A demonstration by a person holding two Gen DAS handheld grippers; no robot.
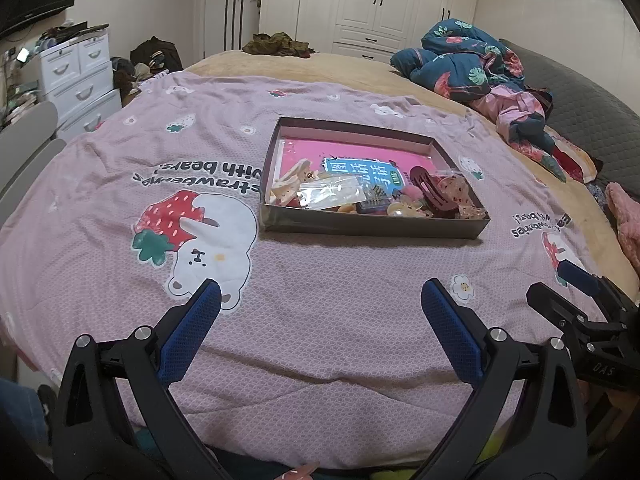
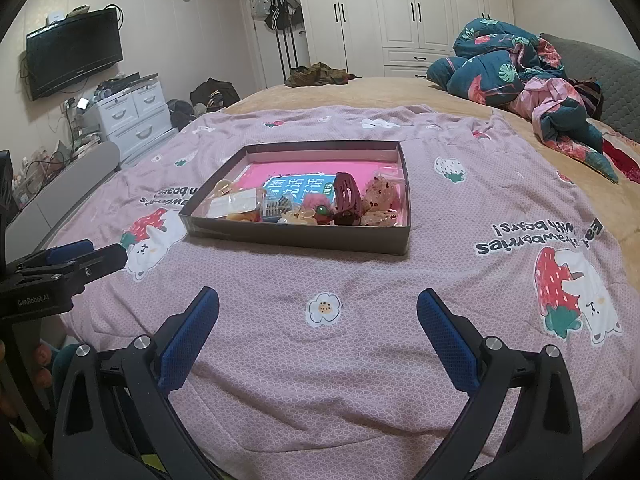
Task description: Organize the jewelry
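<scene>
Both tongs, left tongs (image 1: 320,300) and right tongs (image 2: 318,300), gape empty, short of the tray (image 1: 372,228); its clips (image 1: 400,200) crowd the near wall, roughly equidistant.

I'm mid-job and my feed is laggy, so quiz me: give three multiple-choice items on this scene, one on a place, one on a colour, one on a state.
1. Where do the hair clips lie?
A. Loose on the quilt
B. In the box, at its near end
C. On the white drawers

2. What colour is the sheet lining the box?
A. Pink
B. Green
C. Yellow

3. How do the left gripper and right gripper stand?
A. Both shut on clips
B. Left open, right shut
C. Both open, holding nothing

Answers:
1. B, the clips pile against the box's near wall in both views.
2. A, bright pink shows behind the clips, around a blue label.
3. C, each wrist view shows its blue pads wide apart over bare quilt.
</scene>
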